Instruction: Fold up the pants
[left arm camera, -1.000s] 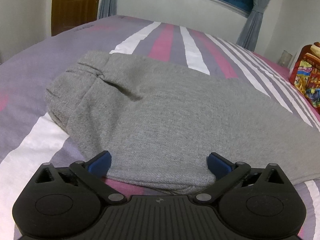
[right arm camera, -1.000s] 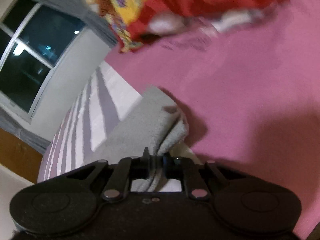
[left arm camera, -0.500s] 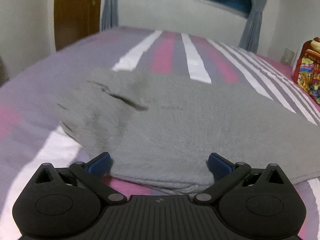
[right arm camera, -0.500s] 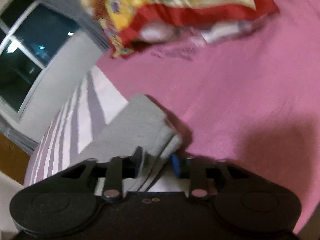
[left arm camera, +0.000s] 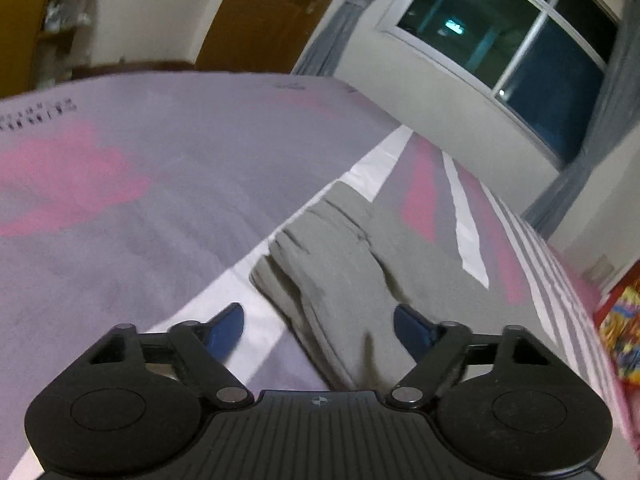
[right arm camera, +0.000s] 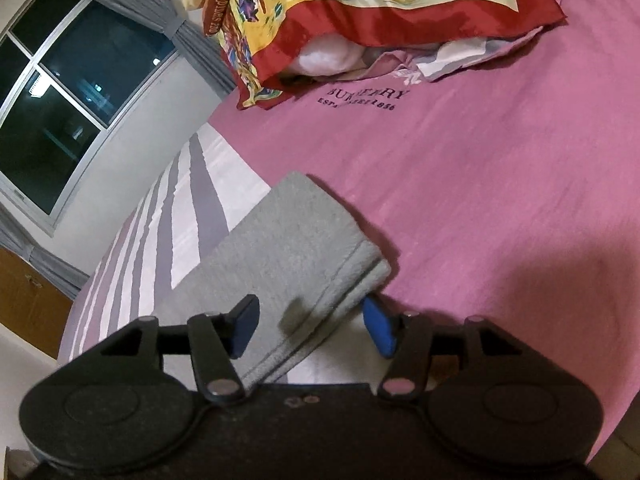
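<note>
On the bedspread (left arm camera: 120, 240): one grey pants (left arm camera: 340, 264), two pillows (right arm camera: 360, 8).

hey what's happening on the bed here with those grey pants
A person is folding grey pants on a striped bedspread, a claw in each hand. The left claw is closing around the bunched end of the pants, its pads not yet pressing. The right claw is opening at the other end, fabric lying flat between its jaws.

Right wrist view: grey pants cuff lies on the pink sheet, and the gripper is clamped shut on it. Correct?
Not quite. The right wrist view shows the right gripper opening, its pads clear of the grey pants cuff, which does lie on the pink sheet.
</note>
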A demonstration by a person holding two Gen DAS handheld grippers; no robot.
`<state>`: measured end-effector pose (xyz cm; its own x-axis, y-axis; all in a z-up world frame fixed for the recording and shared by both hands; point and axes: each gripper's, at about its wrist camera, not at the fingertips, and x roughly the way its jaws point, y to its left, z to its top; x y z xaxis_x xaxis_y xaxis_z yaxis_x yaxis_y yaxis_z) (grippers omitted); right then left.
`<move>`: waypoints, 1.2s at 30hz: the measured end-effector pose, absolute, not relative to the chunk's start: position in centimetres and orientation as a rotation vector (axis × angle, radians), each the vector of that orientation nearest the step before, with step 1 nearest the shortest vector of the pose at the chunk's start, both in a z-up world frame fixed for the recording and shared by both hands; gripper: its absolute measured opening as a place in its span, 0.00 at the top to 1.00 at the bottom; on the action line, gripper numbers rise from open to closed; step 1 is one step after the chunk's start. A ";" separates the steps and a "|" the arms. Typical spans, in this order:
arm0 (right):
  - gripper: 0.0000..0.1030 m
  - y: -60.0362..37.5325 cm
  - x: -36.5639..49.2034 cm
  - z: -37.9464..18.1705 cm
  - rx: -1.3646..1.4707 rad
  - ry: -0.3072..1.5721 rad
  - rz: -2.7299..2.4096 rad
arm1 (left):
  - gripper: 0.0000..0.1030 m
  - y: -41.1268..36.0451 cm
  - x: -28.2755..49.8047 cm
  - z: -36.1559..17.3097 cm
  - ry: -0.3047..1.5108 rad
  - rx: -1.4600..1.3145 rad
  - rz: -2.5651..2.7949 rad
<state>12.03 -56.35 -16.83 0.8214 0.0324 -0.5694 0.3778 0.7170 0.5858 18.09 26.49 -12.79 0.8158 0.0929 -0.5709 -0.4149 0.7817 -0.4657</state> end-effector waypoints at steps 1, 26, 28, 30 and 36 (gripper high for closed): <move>0.41 -56.3 12.1 -16.9 0.760 0.588 -0.209 | 0.58 26.9 18.7 -13.0 0.563 -0.636 0.277; 0.27 -54.5 13.1 -16.7 0.749 0.609 -0.276 | 0.76 24.7 22.6 -14.7 0.630 -0.305 0.266; 0.26 -54.3 13.2 -16.7 0.740 0.611 -0.281 | 0.74 23.9 22.3 -14.6 0.628 -0.262 0.276; 0.26 -54.2 13.3 -16.8 0.724 0.612 -0.279 | 0.66 22.6 22.6 -14.2 0.638 -0.223 0.297; 0.25 -54.2 13.3 -16.8 0.734 0.613 -0.279 | 0.07 19.9 22.3 -11.2 0.641 0.015 0.390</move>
<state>13.25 -54.24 -16.79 0.7913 -0.0284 -0.6107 0.4424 0.7161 0.5399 22.33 19.92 -11.18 0.7314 0.3587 -0.5800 -0.3493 0.9275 0.1332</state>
